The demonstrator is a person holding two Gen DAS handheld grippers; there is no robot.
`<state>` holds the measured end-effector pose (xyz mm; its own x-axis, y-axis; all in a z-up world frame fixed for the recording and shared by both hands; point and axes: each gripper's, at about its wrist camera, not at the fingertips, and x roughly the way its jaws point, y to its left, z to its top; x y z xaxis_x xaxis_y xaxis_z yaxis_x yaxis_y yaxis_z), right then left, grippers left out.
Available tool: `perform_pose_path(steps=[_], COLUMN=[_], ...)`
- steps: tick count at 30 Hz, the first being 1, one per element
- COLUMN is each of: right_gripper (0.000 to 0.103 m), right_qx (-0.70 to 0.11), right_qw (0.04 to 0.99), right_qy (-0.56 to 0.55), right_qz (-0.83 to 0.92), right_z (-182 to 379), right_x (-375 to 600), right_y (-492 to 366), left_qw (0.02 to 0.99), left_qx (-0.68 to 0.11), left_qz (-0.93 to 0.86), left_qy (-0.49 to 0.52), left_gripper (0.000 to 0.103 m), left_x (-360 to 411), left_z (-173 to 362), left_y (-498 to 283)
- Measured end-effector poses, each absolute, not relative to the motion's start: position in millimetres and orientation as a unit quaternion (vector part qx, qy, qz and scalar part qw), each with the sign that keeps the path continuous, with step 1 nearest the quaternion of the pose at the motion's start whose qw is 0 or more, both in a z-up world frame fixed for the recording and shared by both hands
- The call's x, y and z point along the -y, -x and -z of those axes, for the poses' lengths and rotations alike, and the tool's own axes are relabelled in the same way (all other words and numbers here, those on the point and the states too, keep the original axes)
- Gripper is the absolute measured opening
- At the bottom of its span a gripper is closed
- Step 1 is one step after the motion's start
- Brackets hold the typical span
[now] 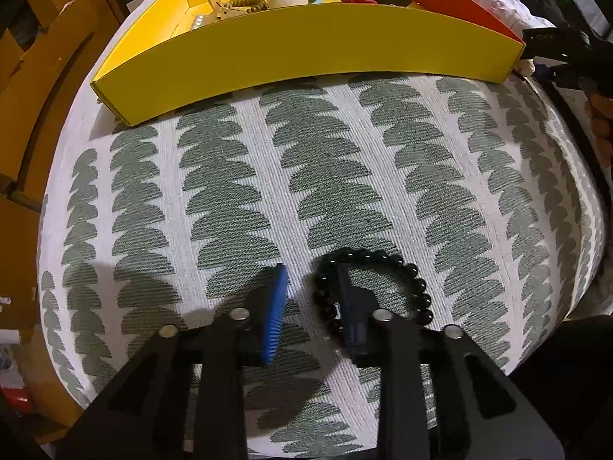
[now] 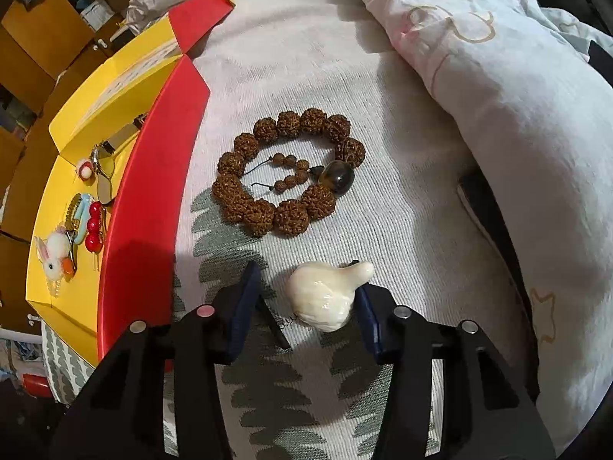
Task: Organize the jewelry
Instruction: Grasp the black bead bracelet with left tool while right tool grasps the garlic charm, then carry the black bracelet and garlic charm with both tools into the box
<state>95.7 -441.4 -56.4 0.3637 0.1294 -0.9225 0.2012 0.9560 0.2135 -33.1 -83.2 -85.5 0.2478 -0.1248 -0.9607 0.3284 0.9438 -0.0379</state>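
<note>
- Patterned cloth [image 1: 345, 161] covering the whole surface, mostly bare across its middle, so plenty of open room for lifting and carrying.
- Yellow box [image 1: 306, 46] along the far edge of the cloth, red side panel [image 2: 153, 176] toward the right hand; already holding a watch, red beads and a plush rabbit, so probably the place for everything else.
- White quilt [image 2: 517, 115] bunched along the right edge, narrowing the room there.
- Brown bracelet [image 2: 291, 176] flat on the cloth, near the red panel, untouched.
- Left gripper [image 1: 312, 306] pointing steeply down over the near edge, not yet clenched: 1 finger [image 1: 354, 306] inside the loop of the black bracelet [image 1: 375, 283], the other outside, beads between them, set for pinching 1 strand.
- Right gripper [image 2: 306, 303] astride the white charm [image 2: 325, 295], right pad touching or nearly so, left pad clear: not yet grasping.
</note>
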Motion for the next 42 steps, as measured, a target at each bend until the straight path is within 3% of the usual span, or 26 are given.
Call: perform_pose_path(steps=[2, 11, 20, 42], right_gripper=[0.045, 0.034, 0.033, 0.033], right_qx=[-0.566, -0.571, -0.564, -0.464], right_qw=[0.81, 0.802, 0.802, 0.859], right_qy=[-0.151, -0.175, -0.195, -0.191], right_qz=[0.021, 0.016, 0.006, -0.1], right_z=[57, 51, 40, -61], right_x=[442, 444, 446, 367], right_y=[-95, -86, -75, -90], left_qw=[0.781, 0.769, 0.773, 0.827], left_qx=[-0.601, -0.617, -0.61, -0.525], left_qz=[0.151, 0.167, 0.174, 0.193], left_qy=[-0.076, -0.028, -0.011, 0.062], left_gripper=[0.011, 0.011, 0.01, 0.009], left_x=[92, 76, 72, 37], left_z=[81, 83, 78, -46], left_y=[26, 3, 3, -41])
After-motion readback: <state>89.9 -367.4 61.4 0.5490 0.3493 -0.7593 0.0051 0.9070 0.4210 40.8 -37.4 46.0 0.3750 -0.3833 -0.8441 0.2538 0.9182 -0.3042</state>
